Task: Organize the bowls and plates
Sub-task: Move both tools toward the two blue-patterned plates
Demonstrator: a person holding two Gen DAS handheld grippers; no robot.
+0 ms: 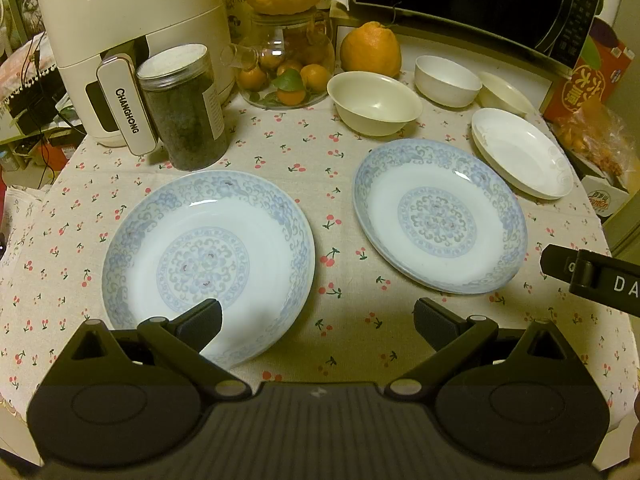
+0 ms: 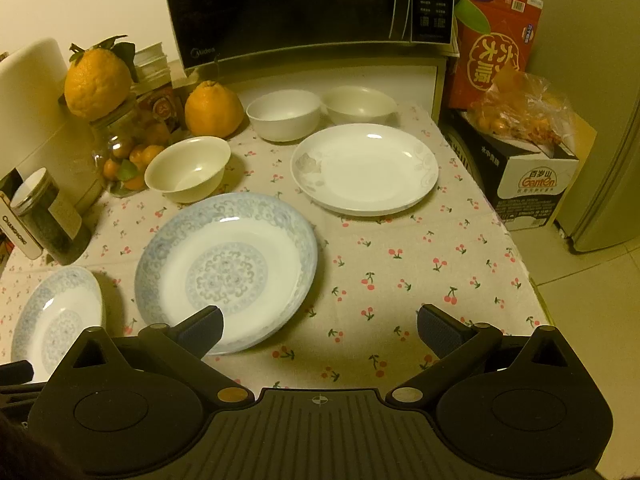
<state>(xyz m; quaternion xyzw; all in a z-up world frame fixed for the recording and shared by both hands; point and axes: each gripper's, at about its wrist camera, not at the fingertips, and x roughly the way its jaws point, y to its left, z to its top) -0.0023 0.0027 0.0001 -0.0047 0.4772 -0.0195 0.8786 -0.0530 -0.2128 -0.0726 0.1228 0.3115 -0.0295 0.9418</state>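
Two blue-patterned plates lie on the cherry-print tablecloth: the left plate (image 1: 208, 256) (image 2: 56, 316) and the right plate (image 1: 440, 216) (image 2: 228, 268). A plain white plate (image 1: 520, 152) (image 2: 364, 168) lies behind them on the right. A cream bowl (image 1: 374, 102) (image 2: 188, 168), a white bowl (image 1: 446, 80) (image 2: 284, 116) and another cream bowl (image 1: 504, 94) (image 2: 360, 104) stand at the back. My left gripper (image 1: 318, 322) is open and empty, over the near edge of the left plate. My right gripper (image 2: 320, 326) is open and empty, its left finger over the right plate's near rim.
A Changhong appliance (image 1: 128, 40), a dark jar (image 1: 182, 108), a glass jar of small oranges (image 1: 288, 68) and two large citrus fruits (image 1: 370, 48) stand at the back. A microwave (image 2: 304, 8) sits behind. Boxes (image 2: 524, 176) stand beyond the table's right edge.
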